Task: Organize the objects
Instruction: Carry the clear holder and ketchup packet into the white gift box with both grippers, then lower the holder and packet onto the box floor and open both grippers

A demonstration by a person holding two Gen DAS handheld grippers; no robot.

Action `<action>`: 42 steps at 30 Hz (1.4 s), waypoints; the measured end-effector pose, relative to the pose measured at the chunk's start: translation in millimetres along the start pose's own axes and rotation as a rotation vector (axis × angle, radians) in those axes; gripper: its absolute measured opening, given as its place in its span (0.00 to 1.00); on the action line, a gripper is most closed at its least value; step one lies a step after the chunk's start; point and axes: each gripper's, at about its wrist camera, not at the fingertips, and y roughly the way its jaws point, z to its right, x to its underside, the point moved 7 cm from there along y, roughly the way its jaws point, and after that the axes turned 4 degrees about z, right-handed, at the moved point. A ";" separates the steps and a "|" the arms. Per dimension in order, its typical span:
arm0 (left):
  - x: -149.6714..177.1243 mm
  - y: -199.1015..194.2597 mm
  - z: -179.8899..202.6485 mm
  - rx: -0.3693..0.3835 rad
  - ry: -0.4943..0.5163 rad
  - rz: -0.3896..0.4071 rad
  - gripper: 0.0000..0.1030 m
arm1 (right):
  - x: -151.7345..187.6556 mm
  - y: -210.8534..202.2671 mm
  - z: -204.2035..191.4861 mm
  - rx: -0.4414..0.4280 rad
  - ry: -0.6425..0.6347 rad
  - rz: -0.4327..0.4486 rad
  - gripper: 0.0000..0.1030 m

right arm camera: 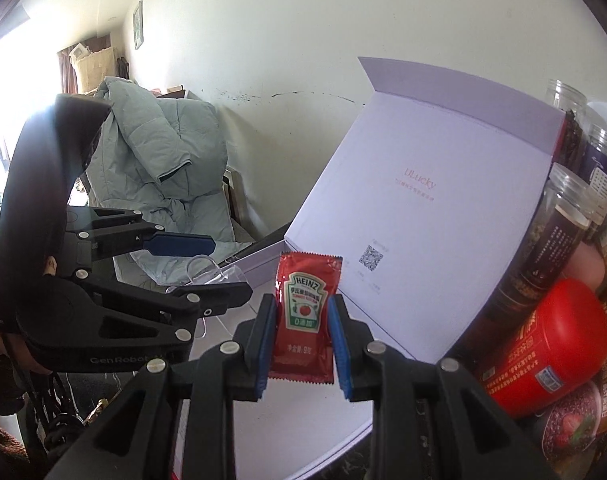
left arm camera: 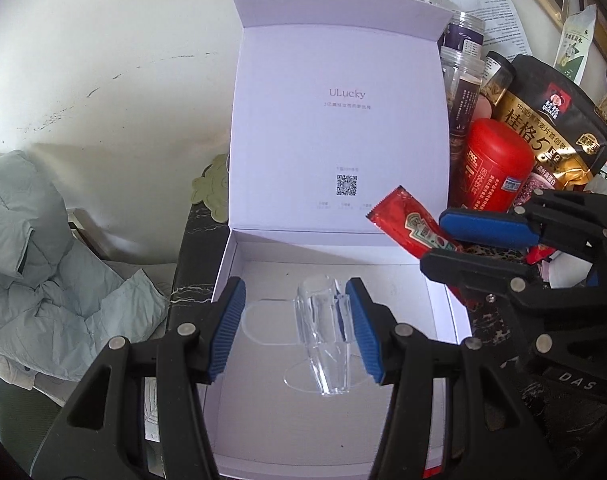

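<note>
In the left wrist view the left gripper [left arm camera: 295, 328] hangs over the open white box [left arm camera: 239, 264], whose lid [left arm camera: 343, 120] stands upright at the far side, and its blue pads sit partly apart with a clear plastic piece [left arm camera: 323, 340] between them; the piece's long axis runs near to far, roughly along the fingers, and whether the pads actually press on it is hard to tell through the transparent plastic. At the right the right gripper [left arm camera: 443, 240] reaches in from that side, pinching a red ketchup sachet [left arm camera: 407, 224] whose long axis slants up toward the far left, its free end over the box's far right corner. Beyond it stand a red canister [left arm camera: 499, 160], a black oat bag [left arm camera: 551, 120] and clear jars [left arm camera: 463, 80]; a grey-green jacket [left arm camera: 43, 260] lies at the left. The right wrist view shows what the first cannot: the sachet [right arm camera: 305, 316] faces the camera with its label readable, upright along the right gripper [right arm camera: 301, 340], whose jaws are closed narrow on its side edges. The left gripper [right arm camera: 223, 268] enters from the left, the clear piece [right arm camera: 207, 272] between its fingers, above the box [right arm camera: 263, 258]
</note>
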 end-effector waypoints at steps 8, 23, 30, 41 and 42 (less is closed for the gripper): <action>-6.8 28.4 -3.4 -0.001 0.026 -0.025 0.49 | 1.2 29.8 15.3 -0.008 0.016 -0.043 0.25; 13.3 83.2 -10.1 0.002 0.017 -0.122 0.49 | 26.5 67.7 20.6 -0.007 0.024 -0.141 0.25; 22.5 99.9 -12.0 0.000 0.020 -0.172 0.49 | 40.0 84.0 21.8 -0.007 0.029 -0.188 0.25; 34.8 118.0 -13.6 -0.012 0.014 -0.257 0.49 | 52.8 96.1 19.9 -0.030 0.039 -0.235 0.22; 35.2 119.8 -14.2 -0.014 0.013 -0.264 0.49 | 54.0 96.8 20.0 -0.031 0.041 -0.240 0.22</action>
